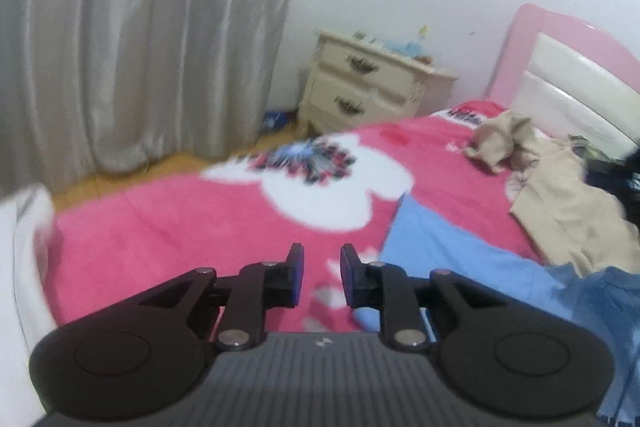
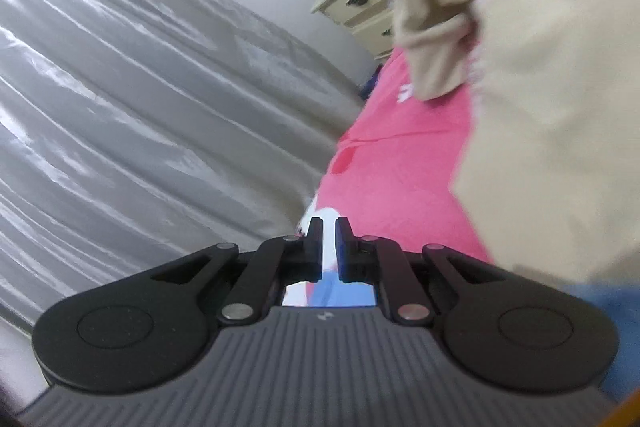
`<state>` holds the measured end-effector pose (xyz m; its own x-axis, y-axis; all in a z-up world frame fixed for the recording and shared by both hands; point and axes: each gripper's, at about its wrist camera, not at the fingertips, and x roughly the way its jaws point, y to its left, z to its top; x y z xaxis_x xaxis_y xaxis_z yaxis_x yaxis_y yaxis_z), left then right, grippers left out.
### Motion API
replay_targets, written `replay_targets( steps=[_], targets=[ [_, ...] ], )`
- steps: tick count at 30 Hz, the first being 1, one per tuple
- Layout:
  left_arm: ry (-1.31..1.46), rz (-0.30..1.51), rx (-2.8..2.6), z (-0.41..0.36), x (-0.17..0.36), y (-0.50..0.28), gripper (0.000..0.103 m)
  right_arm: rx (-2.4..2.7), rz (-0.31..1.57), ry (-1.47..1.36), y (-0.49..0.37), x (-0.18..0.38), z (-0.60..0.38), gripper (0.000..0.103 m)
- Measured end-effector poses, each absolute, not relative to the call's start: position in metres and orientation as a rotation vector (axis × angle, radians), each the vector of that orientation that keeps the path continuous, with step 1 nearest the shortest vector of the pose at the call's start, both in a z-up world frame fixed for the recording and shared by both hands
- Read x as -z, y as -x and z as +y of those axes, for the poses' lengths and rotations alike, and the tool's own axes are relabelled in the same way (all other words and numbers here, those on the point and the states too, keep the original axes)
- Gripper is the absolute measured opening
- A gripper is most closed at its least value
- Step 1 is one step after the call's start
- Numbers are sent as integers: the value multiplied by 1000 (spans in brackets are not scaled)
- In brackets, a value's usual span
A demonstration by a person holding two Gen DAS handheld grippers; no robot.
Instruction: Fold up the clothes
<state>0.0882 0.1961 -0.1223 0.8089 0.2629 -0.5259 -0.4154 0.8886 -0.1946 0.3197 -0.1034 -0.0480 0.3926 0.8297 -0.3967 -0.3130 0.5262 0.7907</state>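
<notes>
A light blue garment (image 1: 452, 259) lies flat on the pink bed cover (image 1: 160, 235), just right of my left gripper (image 1: 322, 251). That gripper hovers over the cover, open, with nothing between its fingers. A beige garment (image 1: 560, 203) lies crumpled further right, with a denim-blue piece (image 1: 608, 307) in front of it. In the right wrist view the beige garment (image 2: 540, 107) fills the right side, close by. My right gripper (image 2: 329, 223) is tilted, its jaws a narrow slit apart and empty. Blue cloth (image 2: 332, 291) shows beneath it.
A cream nightstand (image 1: 372, 83) stands beside the bed against the white wall. Grey curtains (image 1: 140, 27) hang at the left above a wooden floor. A pink and white headboard (image 1: 560, 67) rises at the right, with dark clothes (image 1: 616, 167) piled below it.
</notes>
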Motion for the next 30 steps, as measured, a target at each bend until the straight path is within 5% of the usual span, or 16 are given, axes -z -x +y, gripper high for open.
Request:
replay_targets(
  steps=[7,10,14,21,25,30],
  targets=[
    [328,672,-166,174,134,-134,29,-739,818,-702,-217,-4,-216,7],
    [301,739,-246,179,147,-146,14,-676,817,-658,-168,-18,-257,7],
    [254,684,-327,180,128,-134,21,-483,814,-614,-90,-24,-325,7],
    [176,624,-197,132,89,-118,23,-35,874,-562,-5,11,-426,9],
    [215,687,-17,90,75,-115,25,49,816,-568,-11,37,-449,24],
    [85,811,225,26,51,-130,27,70,791,-560,-34,74,-463,29]
  ],
)
